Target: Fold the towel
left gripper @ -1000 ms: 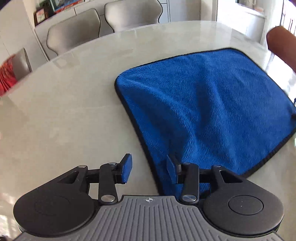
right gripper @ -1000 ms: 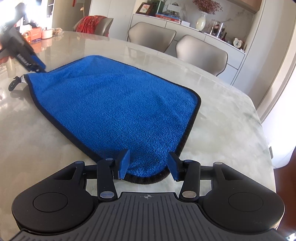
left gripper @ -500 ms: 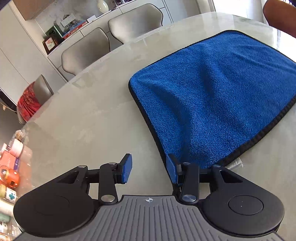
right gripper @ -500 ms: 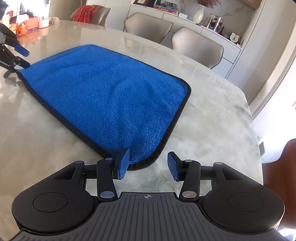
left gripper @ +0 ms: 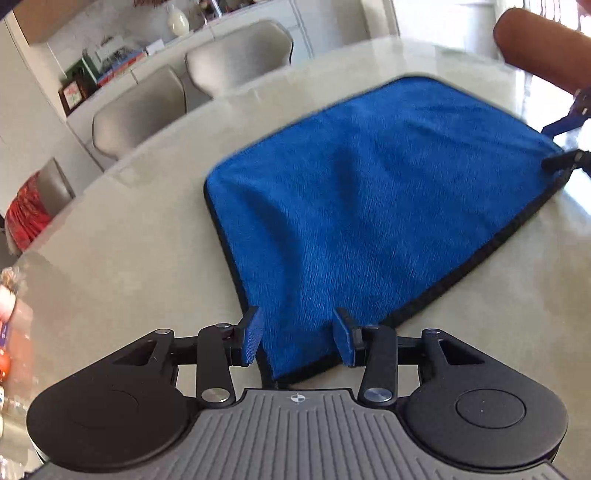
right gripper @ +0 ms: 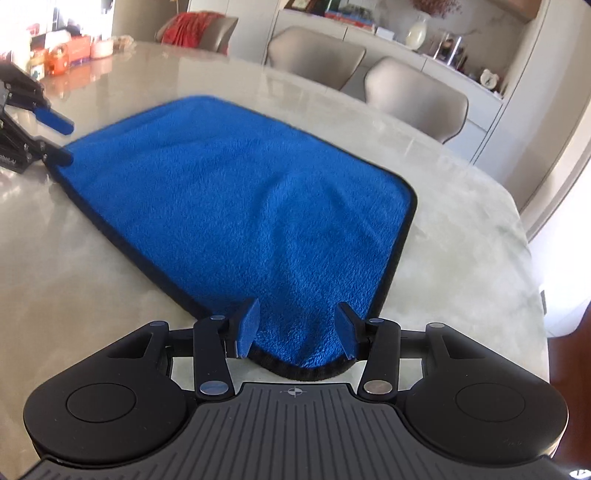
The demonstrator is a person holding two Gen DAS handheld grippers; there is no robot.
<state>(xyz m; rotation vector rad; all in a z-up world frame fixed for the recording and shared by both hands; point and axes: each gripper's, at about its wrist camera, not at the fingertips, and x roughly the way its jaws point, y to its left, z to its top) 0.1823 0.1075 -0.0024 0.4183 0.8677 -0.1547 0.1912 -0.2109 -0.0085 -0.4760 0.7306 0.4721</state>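
The pale marbled counter (right gripper: pixel 461 258) fills most of both views, glossy and curved at its far edge. Behind it, toward 12 o'clock in the right wrist view, stand two grey chairs (right gripper: pixel 413 96), with a white sideboard (right gripper: pixel 476 74) carrying a vase, frames and books beyond them. A third chair draped in red cloth (right gripper: pixel 192 27) sits at 11 o'clock, and a cluster of small orange and white containers (right gripper: pixel 62 51) lies on the counter at 10 o'clock.

The blue towel (right gripper: pixel 240 195), trimmed in black, lies spread flat on the counter with a few soft ridges across its middle. Its two near corners each reach in between a gripper's fingers.

The right gripper (right gripper: pixel 297 325) is wide open, its blue pads standing on either side of the towel's corner, which sags over the black hem at 6 o'clock; nothing is pinched. The left gripper (left gripper: pixel 295 338) is likewise spread wide, one corner of the towel lying in the gap between its pads, unclamped. In the left wrist view the right gripper's fingers (left gripper: pixel 565 123) show at 2 o'clock by the towel's opposite corner; that view is somewhat motion-blurred.
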